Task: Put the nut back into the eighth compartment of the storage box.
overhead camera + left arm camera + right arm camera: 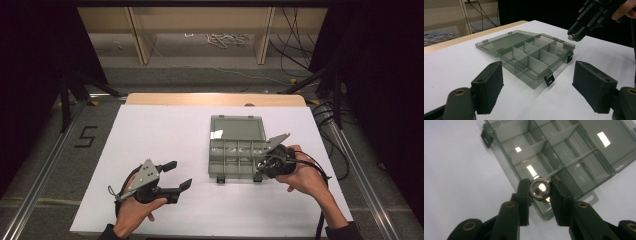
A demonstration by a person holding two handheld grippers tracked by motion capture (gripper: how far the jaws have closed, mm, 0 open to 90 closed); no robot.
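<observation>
An open, smoke-grey plastic compartment box point(235, 159) lies right of centre on the white sheet, with its lid point(237, 128) folded flat behind it. Its compartments look empty. My right gripper point(261, 168) hovers over the box's front right corner, shut on a shiny metal nut point(539, 189). In the right gripper view the nut hangs above the box's corner compartment point(564, 167). My left gripper point(179, 175) rests low on the sheet to the left of the box, open and holding nothing. Its view looks between its jaws point(539, 77) at the box point(537, 63) and the right gripper point(574, 35) with the nut.
The white sheet point(150, 135) covers the table, with a wooden edge point(215, 99) at the back. Two black latches point(549, 80) hang at the box's front. Metal rails run along the floor on both sides, and shelving with cables stands beyond.
</observation>
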